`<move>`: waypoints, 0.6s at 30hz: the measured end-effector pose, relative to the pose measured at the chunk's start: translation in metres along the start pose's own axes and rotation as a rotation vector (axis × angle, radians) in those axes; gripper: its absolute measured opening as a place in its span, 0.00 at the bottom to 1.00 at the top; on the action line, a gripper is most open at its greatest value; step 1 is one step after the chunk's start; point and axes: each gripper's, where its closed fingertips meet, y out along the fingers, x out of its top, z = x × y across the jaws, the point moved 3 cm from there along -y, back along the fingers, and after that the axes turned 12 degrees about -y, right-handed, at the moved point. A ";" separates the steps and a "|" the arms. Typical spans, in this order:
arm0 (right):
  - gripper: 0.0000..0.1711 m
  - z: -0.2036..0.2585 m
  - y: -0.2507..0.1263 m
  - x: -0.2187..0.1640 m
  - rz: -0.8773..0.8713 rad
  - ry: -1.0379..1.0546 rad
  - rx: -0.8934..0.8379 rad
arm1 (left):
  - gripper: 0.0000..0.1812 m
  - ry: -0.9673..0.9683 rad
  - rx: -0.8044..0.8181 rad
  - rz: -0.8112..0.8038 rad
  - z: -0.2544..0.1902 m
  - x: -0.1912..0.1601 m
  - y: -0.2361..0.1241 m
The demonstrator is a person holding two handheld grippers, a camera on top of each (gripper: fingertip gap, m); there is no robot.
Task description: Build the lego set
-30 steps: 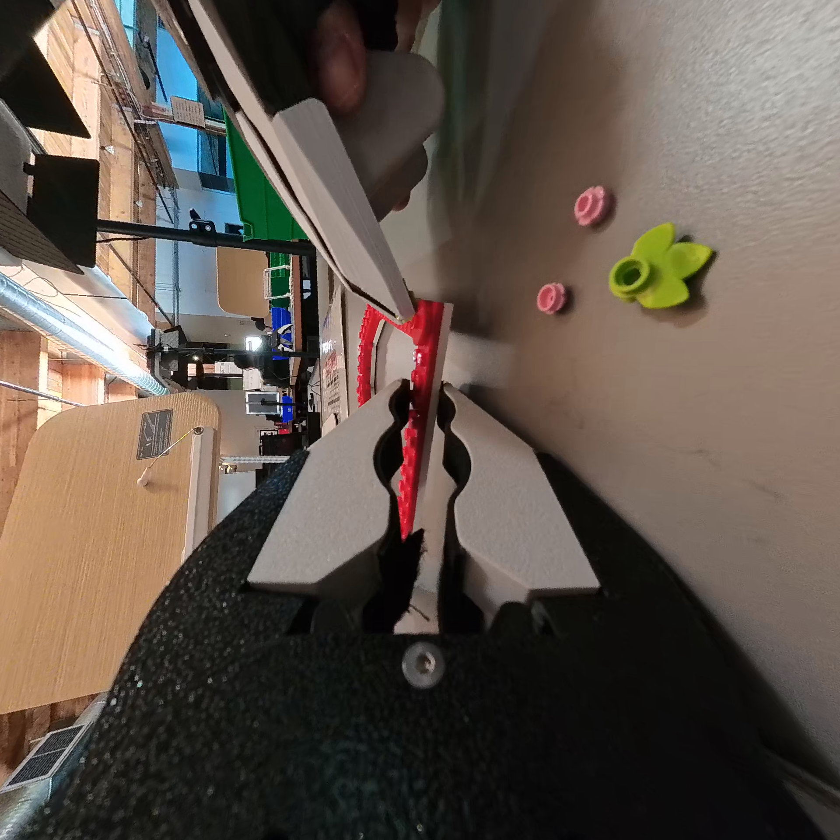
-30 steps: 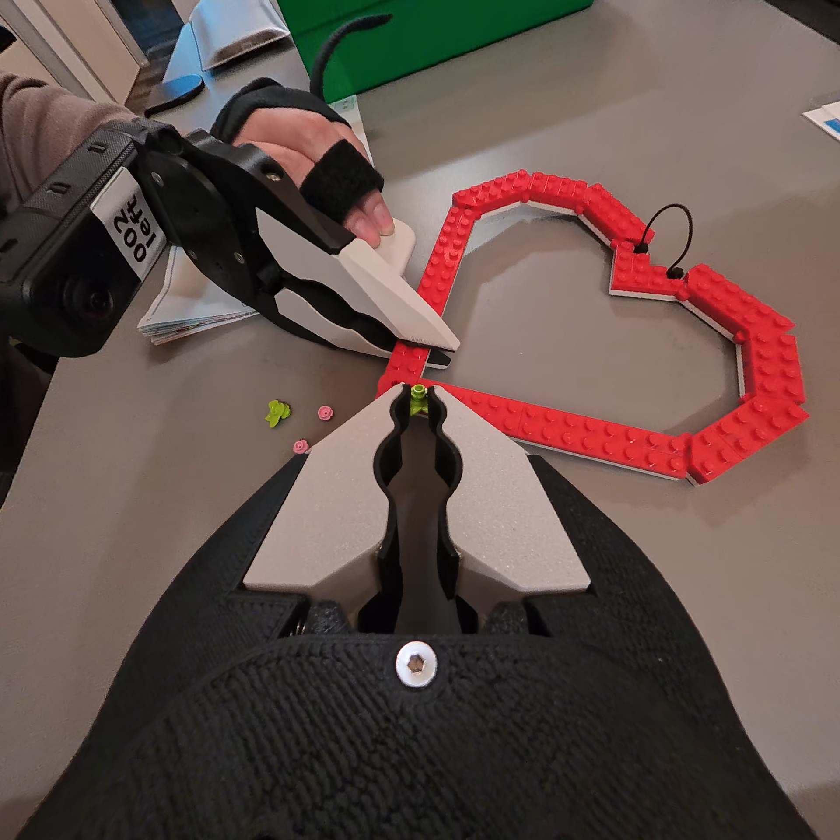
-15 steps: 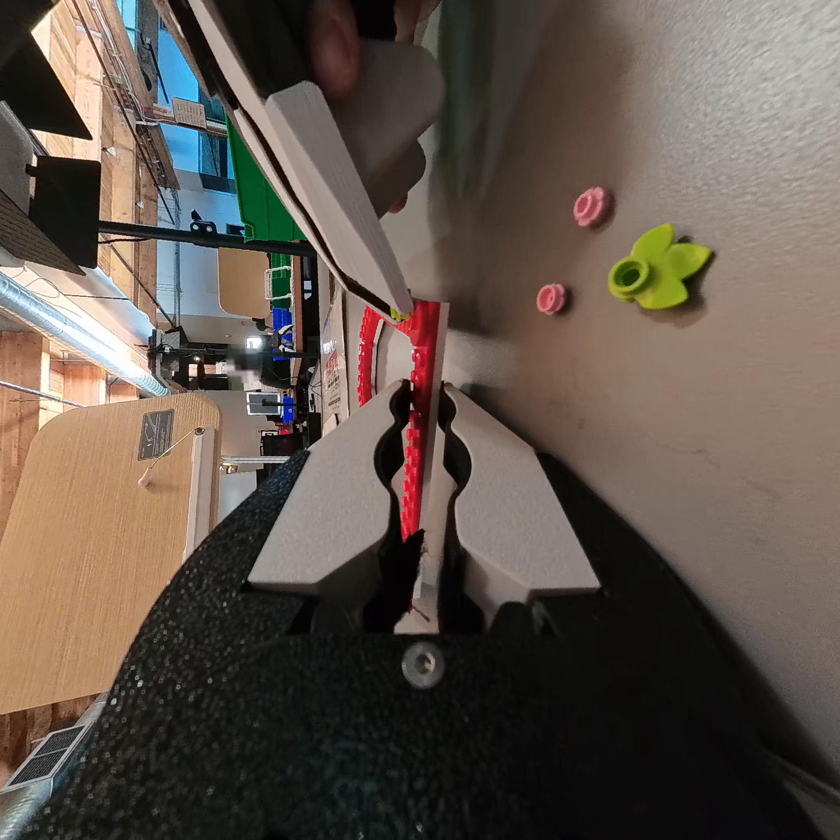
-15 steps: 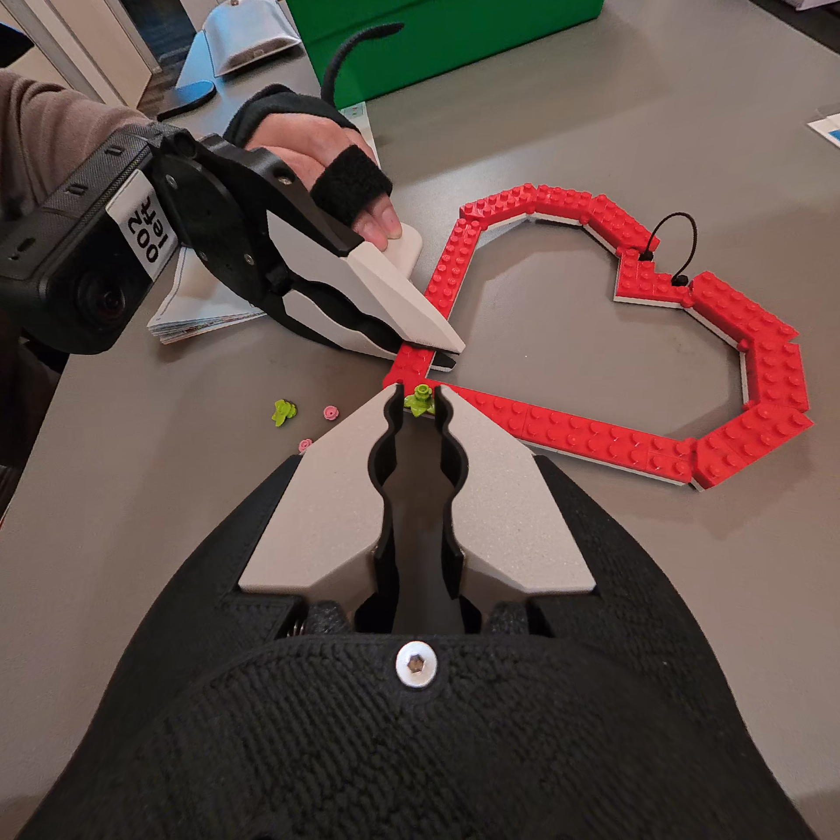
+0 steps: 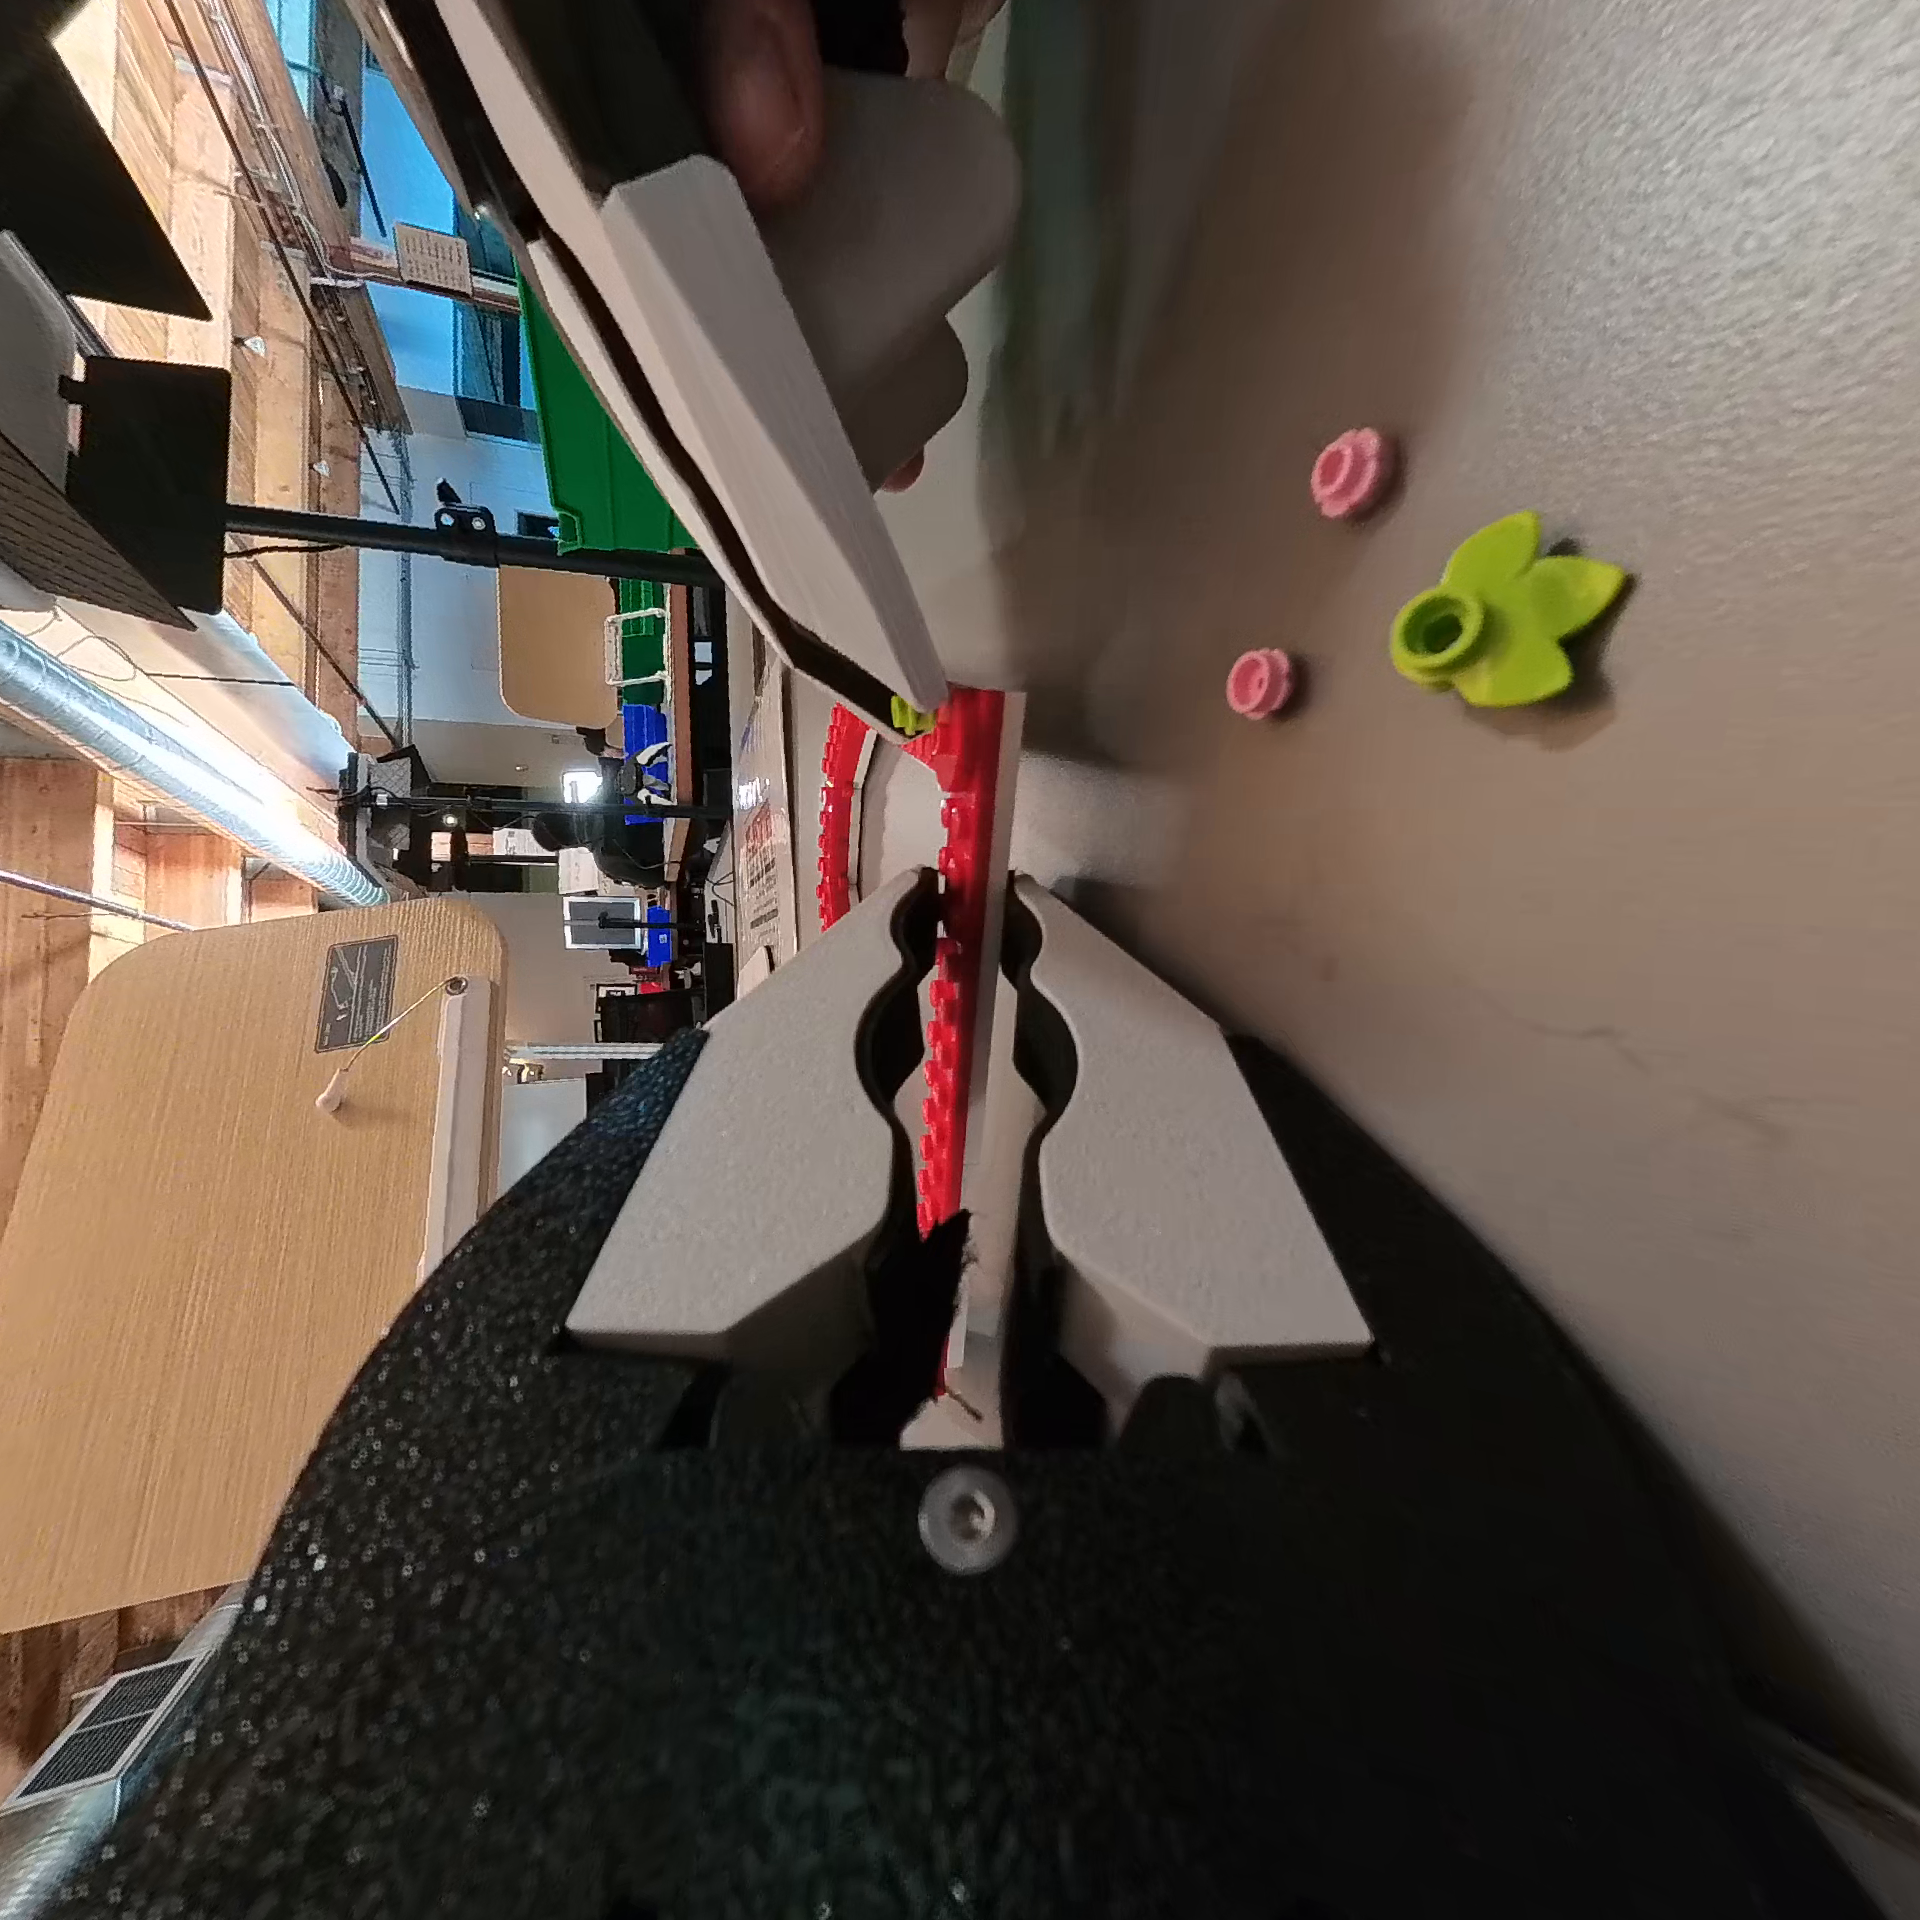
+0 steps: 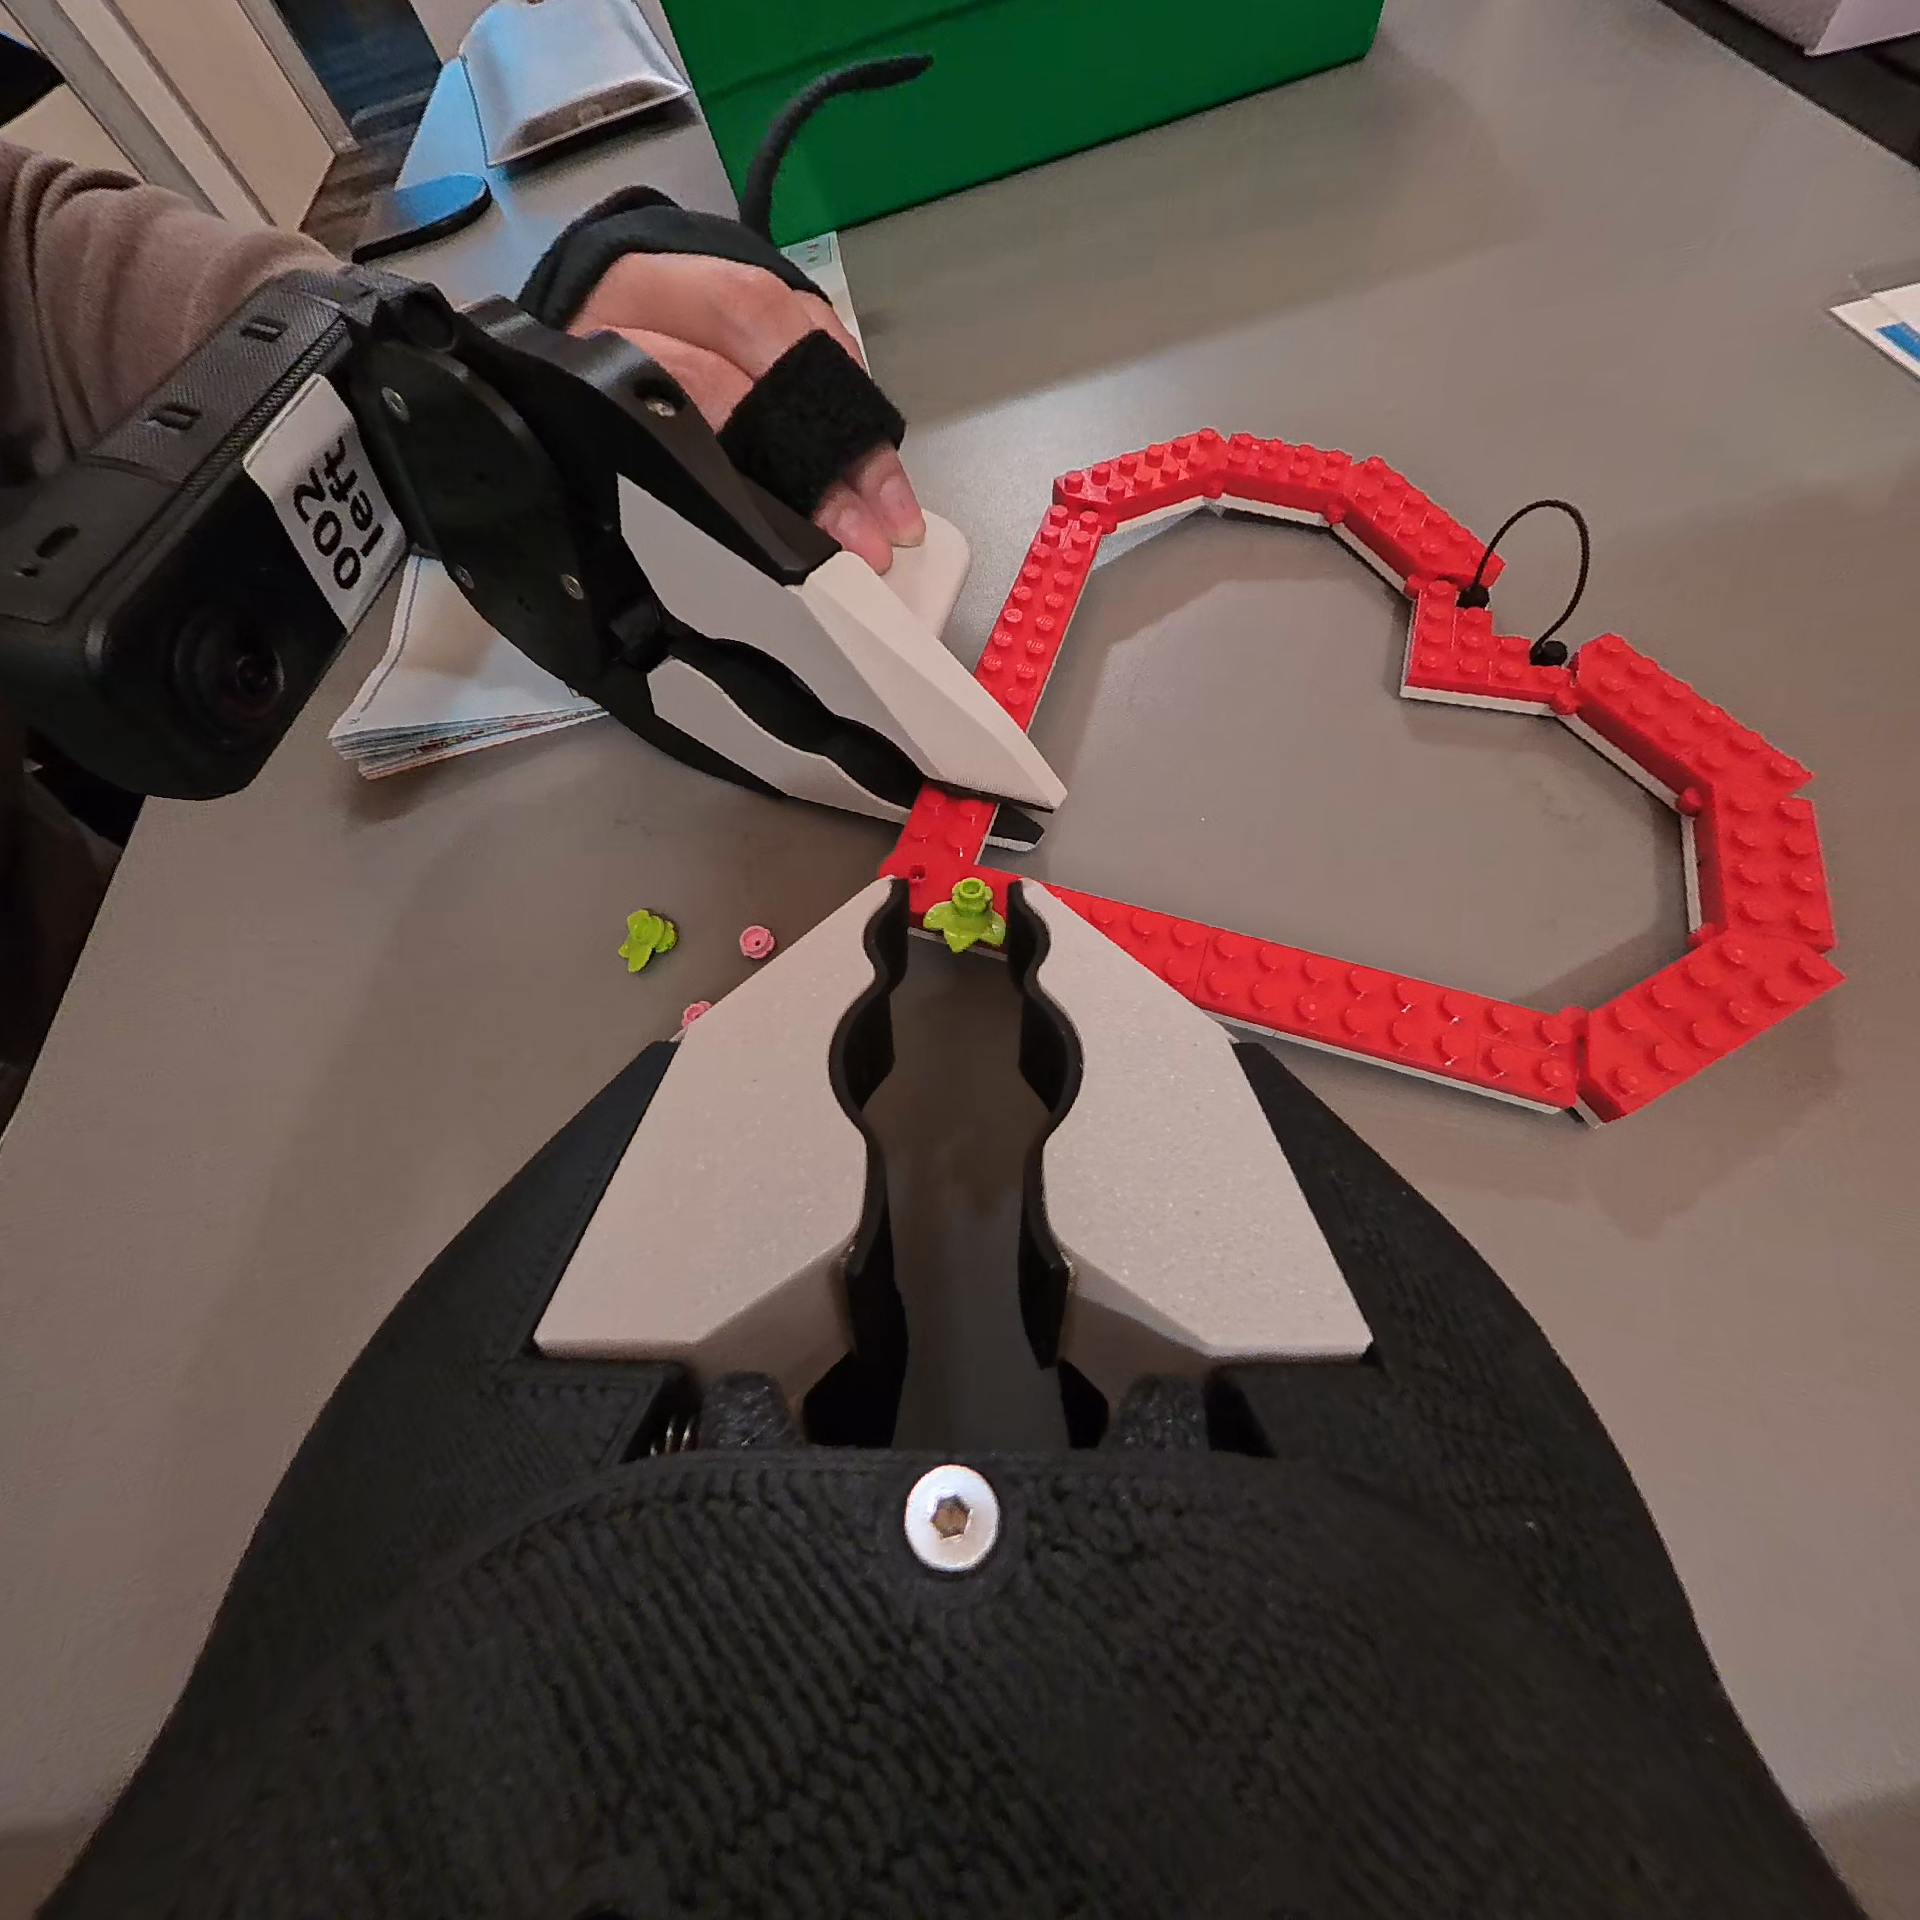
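Note:
A red heart-shaped Lego frame with a white underlayer lies on the grey table. My left gripper is shut on the frame's edge near its lower tip; it also shows in the right wrist view. A lime leaf piece sits on the heart's tip, between the parted fingertips of my right gripper, which is open. In the left wrist view the right gripper's fingertip hangs just over that leaf.
A loose lime leaf and two pink flower studs lie left of the heart's tip. A booklet lies under the left gripper. A green box stands at the back. A black cord loop sits in the heart's notch. The loose lime leaf sits 7 cm or so from the ends of my right fingers.
My right gripper has opened and let go of the lime leaf, which now rests on the heart's tip. The left gripper has kept its hold on the frame.

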 end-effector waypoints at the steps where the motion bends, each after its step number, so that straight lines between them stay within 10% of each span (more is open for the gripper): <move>1: 0.10 0.000 0.000 0.000 0.000 -0.002 0.000 | 0.05 0.000 0.000 0.000 0.000 0.000 0.000; 18: 0.31 0.004 -0.006 0.005 -0.035 -0.118 -0.089 | 0.05 0.000 0.000 0.000 0.000 0.000 0.000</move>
